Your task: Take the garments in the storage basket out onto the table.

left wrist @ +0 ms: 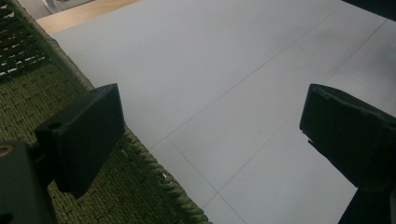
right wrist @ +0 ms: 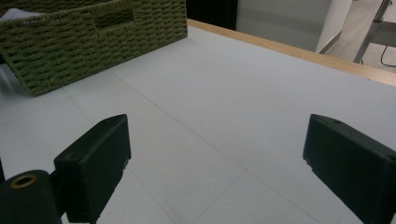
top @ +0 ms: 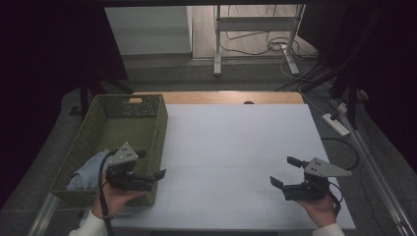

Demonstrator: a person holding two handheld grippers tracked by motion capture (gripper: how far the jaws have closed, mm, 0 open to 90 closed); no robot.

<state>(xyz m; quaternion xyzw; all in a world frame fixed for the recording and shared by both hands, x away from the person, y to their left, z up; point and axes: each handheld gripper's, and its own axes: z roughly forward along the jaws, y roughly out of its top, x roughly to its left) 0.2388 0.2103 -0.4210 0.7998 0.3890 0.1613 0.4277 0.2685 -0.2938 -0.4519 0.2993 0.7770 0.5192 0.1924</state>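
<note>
A green woven basket [top: 123, 129] stands on the left side of the white table [top: 236, 142]. A light blue cloth [top: 87, 170] lies in its near left corner. My left gripper [top: 150, 163] hovers over the basket's near right corner, open and holding nothing. In the left gripper view the basket rim [left wrist: 154, 172] runs under the left gripper [left wrist: 212, 126], whose jaws stand wide apart. My right gripper [top: 285, 171] is at the near right of the table, open and empty. In the right gripper view the right gripper [right wrist: 219, 158] faces bare tabletop, with the basket [right wrist: 93, 37] farther off.
A wooden strip [top: 231, 97] borders the table's far edge. Beyond it stands a metal frame [top: 255, 29] with cables on the floor. A white power strip [top: 336, 124] lies on the floor to the right. Dark curtains hang at both sides.
</note>
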